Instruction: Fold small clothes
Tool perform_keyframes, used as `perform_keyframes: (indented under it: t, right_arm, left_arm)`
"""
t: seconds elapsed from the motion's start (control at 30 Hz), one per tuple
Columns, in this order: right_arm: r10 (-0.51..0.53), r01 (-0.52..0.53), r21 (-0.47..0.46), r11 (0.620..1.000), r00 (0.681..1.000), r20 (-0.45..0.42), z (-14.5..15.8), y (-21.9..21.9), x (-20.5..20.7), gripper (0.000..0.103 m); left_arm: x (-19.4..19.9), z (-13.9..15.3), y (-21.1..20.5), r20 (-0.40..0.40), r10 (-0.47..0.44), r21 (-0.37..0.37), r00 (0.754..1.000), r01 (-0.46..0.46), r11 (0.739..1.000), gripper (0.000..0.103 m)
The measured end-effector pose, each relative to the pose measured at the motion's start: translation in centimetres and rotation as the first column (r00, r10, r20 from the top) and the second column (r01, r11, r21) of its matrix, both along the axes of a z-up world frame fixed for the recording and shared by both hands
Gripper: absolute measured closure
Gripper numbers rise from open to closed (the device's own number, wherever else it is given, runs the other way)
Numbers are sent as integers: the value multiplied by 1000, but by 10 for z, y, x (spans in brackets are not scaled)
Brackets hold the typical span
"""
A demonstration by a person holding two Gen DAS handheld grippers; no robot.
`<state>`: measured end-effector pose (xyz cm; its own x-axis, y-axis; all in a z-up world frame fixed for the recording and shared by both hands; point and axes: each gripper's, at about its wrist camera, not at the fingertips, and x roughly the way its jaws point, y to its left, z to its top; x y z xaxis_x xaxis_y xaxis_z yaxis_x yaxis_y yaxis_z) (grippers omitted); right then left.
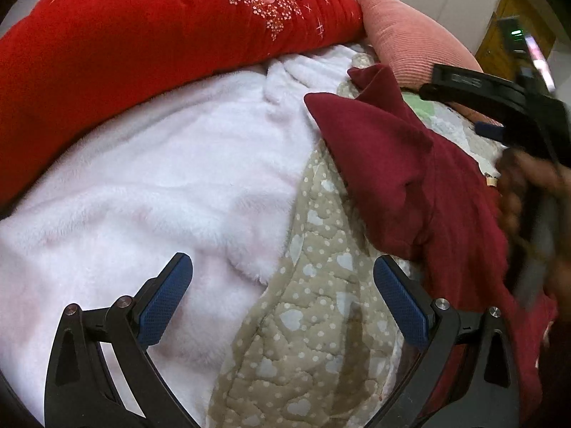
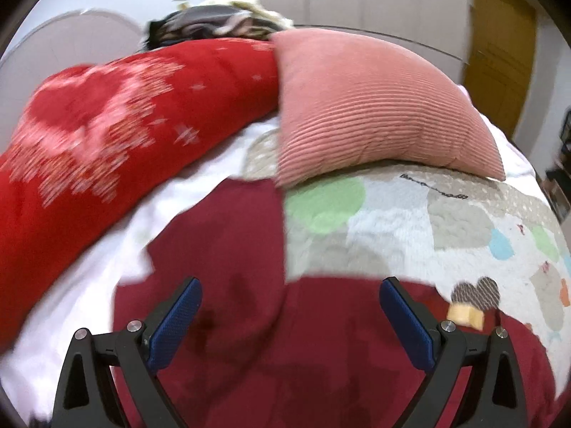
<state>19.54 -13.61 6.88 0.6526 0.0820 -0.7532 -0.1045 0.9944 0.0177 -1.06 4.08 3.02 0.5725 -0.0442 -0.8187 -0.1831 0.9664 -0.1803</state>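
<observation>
Lying rumpled: maroon garment (image 1: 421, 178) sprawls on the quilted bedspread (image 1: 303, 339), partly bunched, one corner raised toward the pink ribbed cushion (image 1: 403, 42).
Garment, right wrist view: maroon garment (image 2: 285, 339) fills the lower frame directly under the right gripper (image 2: 291, 324); a small tan tag (image 2: 465, 314) sits at its edge.
Right gripper: jaws apart, nothing between them, hovering over the cloth.
Left gripper (image 1: 282, 303): jaws apart, empty, over the bedspread and white fleece blanket (image 1: 142, 178), beside the garment and not on it.
Risk, grip: bunched layers may mean pinching two thicknesses or catching the bedspread under the garment.
Risk, drag: the fleece blanket touching the garment could ride along with a pull.
Risk, space: the cushion and red floral quilt (image 1: 142, 35) beyond the garment crowd the flattening room.
Risk, view: motion blur near the garment hampers aim.
</observation>
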Motion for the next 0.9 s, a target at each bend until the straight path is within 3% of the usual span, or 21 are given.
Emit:
perform_keyframes:
  t: [0.03,0.13,0.2,0.27,0.33,0.37,0.4,0.63,0.77,0.83,0.87,0.9]
  right_arm:
    - [-20,20,26,999,1000,-10,-5,-4,11,5]
    - [-39,50,134,990,996,-84,-27,-12,44,24]
    - [-17,44,197,979,991,-135,-46,-7,65,26]
    - [-17,40,150,988,988,-155,-61,6,77,34]
    - [12,-1,93,996,993,-117,-61,18,77,60]
    - [55,-43,112,993,992,-114,-57,21,76,89]
    - [65,-52,114,992,991,-113,-53,21,75,97]
    - [48,-56,88,995,995,93,28,-21,6,98]
    - [-9,-5,100,995,990,141,62,-66,-40,98]
    - [-40,26,102,994,990,135,62,-86,-47,96]
    - [-49,34,127,991,992,112,57,-90,-45,81]
    - [-47,34,154,987,995,83,51,-94,-44,47]
  left_arm:
    - [0,0,1,-1,0,-2,1000,0,1000,1]
    - [2,-2,2,-10,1,-8,1000,-1,1000,1]
    - [5,-4,2,-17,1,1,1000,-1,1000,1]
    - [7,-6,1,-24,-5,12,1000,5,1000,1]
    - [10,-8,1,-29,-2,23,1000,3,1000,1]
    - [11,-8,1,-31,3,24,1000,-2,1000,1]
    - [12,-9,2,-33,6,21,999,-5,1000,1]
    - [11,-7,0,-26,11,25,1000,-10,1000,1]
    - [8,-2,-3,-6,12,15,1000,-12,1000,1]
    - [8,-4,-4,-6,22,13,1000,-22,1000,1]
    - [7,-5,-4,-13,22,11,1000,-22,1000,1]
    - [6,-6,-4,-20,18,7,1000,-18,1000,1]
